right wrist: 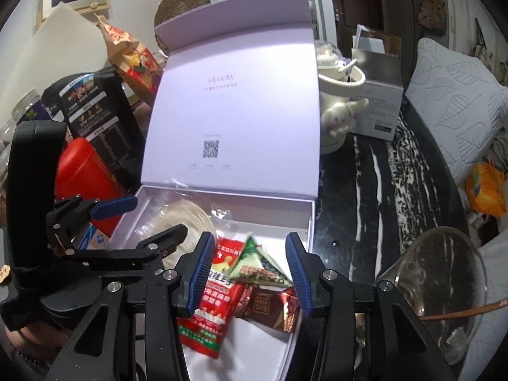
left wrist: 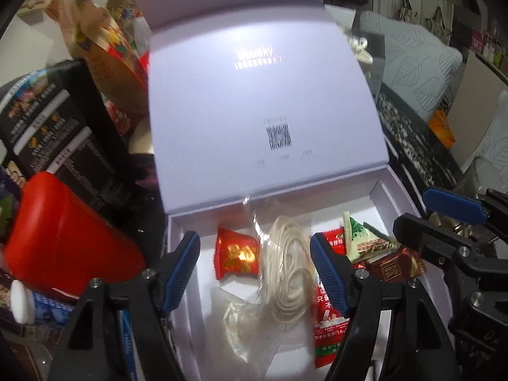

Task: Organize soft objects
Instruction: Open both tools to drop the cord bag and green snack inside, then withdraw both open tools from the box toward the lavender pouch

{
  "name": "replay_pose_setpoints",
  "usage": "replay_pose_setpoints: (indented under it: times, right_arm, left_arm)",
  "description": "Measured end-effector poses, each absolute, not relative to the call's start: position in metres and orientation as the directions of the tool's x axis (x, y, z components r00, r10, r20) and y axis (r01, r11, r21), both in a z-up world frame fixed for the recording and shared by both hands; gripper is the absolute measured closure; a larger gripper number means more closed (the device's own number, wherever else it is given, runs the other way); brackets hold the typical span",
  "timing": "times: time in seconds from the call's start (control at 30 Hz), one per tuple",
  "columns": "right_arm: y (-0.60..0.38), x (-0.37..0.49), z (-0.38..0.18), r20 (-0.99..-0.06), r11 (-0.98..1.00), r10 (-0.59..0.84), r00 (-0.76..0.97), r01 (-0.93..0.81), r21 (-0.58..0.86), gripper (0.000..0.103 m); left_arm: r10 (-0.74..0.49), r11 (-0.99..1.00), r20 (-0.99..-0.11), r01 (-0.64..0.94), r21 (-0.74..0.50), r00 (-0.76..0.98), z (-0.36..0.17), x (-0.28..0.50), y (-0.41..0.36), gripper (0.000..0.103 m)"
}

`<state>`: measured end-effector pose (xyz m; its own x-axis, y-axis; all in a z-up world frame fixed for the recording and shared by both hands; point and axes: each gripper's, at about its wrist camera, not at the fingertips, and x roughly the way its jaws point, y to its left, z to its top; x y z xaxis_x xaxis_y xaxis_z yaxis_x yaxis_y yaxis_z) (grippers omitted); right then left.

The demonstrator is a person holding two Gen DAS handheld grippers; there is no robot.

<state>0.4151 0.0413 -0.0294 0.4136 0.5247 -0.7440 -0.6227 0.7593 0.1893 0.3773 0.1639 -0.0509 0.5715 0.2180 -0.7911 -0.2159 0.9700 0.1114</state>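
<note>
Both grippers hover open and empty over the box (left wrist: 377,190): left gripper (left wrist: 255,273) straddles the bagged noodles (left wrist: 285,273), long axis running along its fingers, while right gripper (right wrist: 250,273) brackets the snack packets (right wrist: 260,263).

Before me, the open box lid (right wrist: 235,108) reads "ULucky", with a QR code (right wrist: 211,148) beneath; the packets' print is too blurred.
</note>
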Motion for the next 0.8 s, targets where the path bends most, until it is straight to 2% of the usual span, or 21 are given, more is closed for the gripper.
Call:
replay_pose_setpoints:
  times: [0.6,0.7,0.8]
  right_arm:
    - [0.025,0.363,0.042,-0.628,0.743,0.583,0.515,-0.652,0.155,0.053]
    - [0.02,0.348,0.058,-0.598,0.737,0.598,0.535,-0.66,0.146,0.049]
    - [0.015,0.332,0.073,-0.569,0.732,0.607,0.555,-0.67,0.127,0.049]
  left_arm:
    - [0.209,0.975,-0.63,-0.211,0.073,0.748,0.046,0.303,0.164,0.031]
    - [0.217,0.974,-0.603,-0.208,0.086,0.767,0.059,0.29,0.157,0.031]
    - [0.201,0.978,-0.584,-0.189,0.083,0.787,0.072,0.275,0.151,0.031]
